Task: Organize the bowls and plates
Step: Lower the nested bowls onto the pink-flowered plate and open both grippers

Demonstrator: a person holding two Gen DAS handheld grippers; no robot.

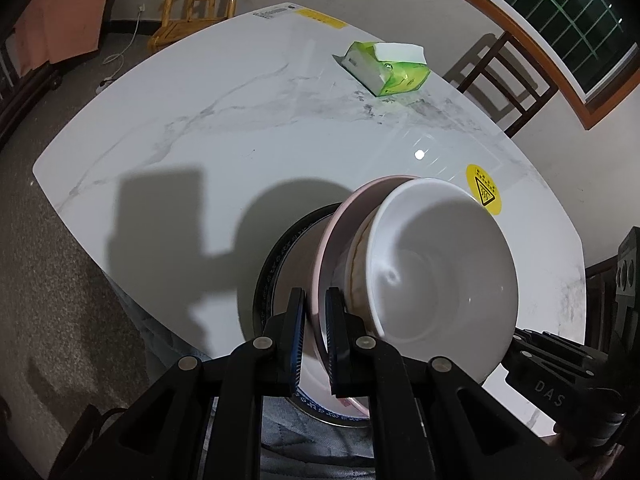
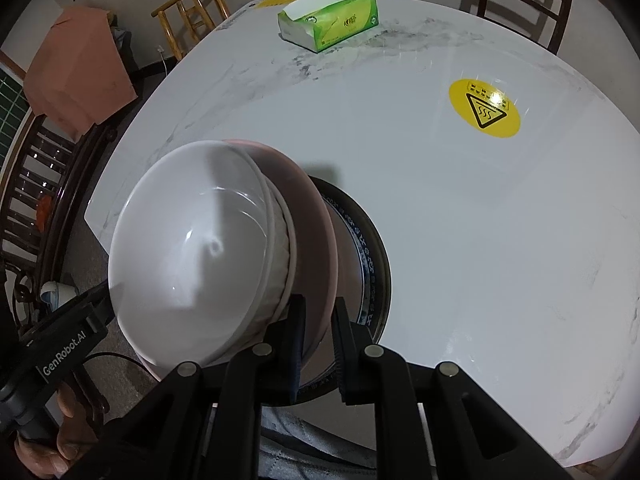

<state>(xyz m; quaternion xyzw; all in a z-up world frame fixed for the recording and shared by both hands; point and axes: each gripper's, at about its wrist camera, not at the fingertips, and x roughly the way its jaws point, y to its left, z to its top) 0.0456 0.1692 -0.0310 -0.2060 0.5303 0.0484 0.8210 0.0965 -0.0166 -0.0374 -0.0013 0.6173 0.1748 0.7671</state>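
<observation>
Bowls point(image 1: 432, 264) look slippery and breakable; left gripper point(image 1: 316, 336) and right gripper point(image 2: 320, 344) both pinching the pink plate point(image 2: 316, 216) rim.

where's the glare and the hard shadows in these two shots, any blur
Left wrist view: a small bright glare spot on the table, and a hard blocky shadow left of the pink plate. Right wrist view: glare over the yellow sticker, and the white bowl looks soft. Both views bow at the edges.
</observation>
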